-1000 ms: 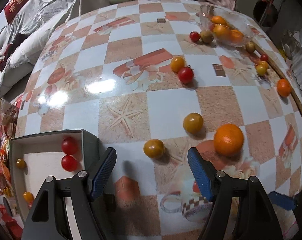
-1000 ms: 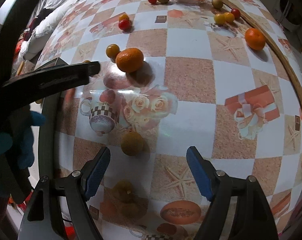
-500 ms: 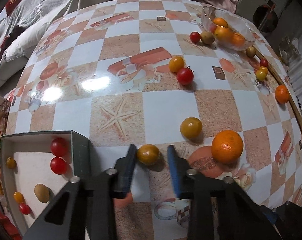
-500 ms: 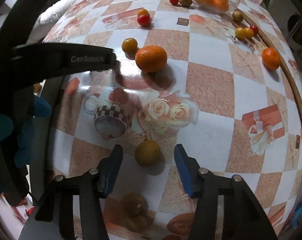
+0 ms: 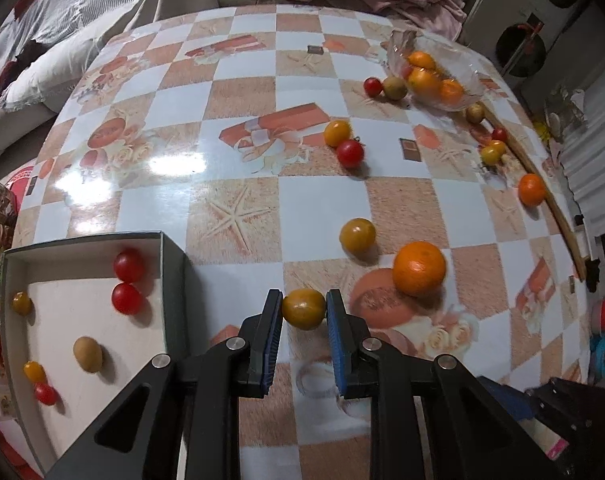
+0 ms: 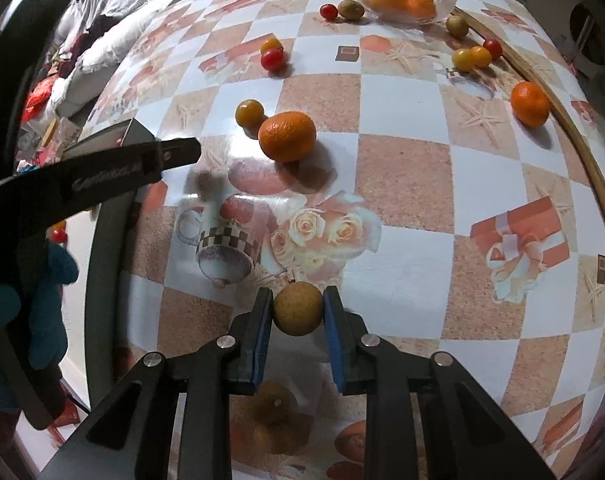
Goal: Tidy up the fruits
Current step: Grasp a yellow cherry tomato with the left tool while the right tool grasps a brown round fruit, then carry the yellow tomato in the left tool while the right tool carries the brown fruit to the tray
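My left gripper (image 5: 303, 308) is shut on a yellow-orange tomato (image 5: 303, 309) on the table, just right of an open box (image 5: 174, 280) that holds several small tomatoes and a brown fruit. My right gripper (image 6: 297, 309) is shut on a round brown fruit (image 6: 297, 309) on the table. A large orange (image 5: 419, 268) lies right of the left gripper and also shows in the right wrist view (image 6: 287, 136). A yellow tomato (image 5: 357, 235) lies beside it. A glass bowl (image 5: 462, 76) of oranges stands at the far right.
Loose tomatoes, brown fruits and a small orange (image 5: 531, 189) are scattered toward the far right edge, along a curved wooden strip (image 5: 542, 184). The left gripper's arm (image 6: 86, 184) crosses the left of the right wrist view. Bedding lies beyond the table.
Both grippers have closed from wide open: the left onto the yellow-orange tomato, the right onto the brown fruit. Both also moved forward to their fruit.
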Tool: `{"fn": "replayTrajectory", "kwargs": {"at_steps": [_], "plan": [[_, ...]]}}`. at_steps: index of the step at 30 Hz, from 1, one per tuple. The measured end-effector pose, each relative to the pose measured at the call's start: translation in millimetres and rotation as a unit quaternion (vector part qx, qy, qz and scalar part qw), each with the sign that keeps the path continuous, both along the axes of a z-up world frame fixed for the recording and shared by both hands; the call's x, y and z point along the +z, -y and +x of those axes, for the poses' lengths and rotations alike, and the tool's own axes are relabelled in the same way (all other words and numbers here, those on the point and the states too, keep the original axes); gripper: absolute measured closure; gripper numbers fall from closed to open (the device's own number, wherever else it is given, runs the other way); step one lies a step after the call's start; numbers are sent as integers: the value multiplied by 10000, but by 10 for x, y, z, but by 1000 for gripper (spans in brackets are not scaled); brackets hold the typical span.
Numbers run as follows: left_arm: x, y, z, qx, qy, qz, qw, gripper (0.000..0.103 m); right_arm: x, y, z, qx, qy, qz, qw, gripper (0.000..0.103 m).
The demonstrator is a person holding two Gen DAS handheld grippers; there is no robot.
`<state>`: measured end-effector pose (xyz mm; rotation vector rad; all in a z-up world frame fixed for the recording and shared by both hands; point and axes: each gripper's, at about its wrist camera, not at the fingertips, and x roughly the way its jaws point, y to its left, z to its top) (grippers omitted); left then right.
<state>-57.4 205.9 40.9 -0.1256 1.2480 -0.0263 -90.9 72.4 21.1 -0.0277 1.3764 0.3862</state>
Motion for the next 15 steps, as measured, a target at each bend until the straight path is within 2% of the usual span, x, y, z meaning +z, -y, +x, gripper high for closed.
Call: {"fn": "replayTrajectory", "kwargs": {"at_steps": [15], "plan": [[369, -241, -433, 140, 228, -18, 9996, 79, 183, -44, -11, 108, 26, 42, 9999, 75]]}}
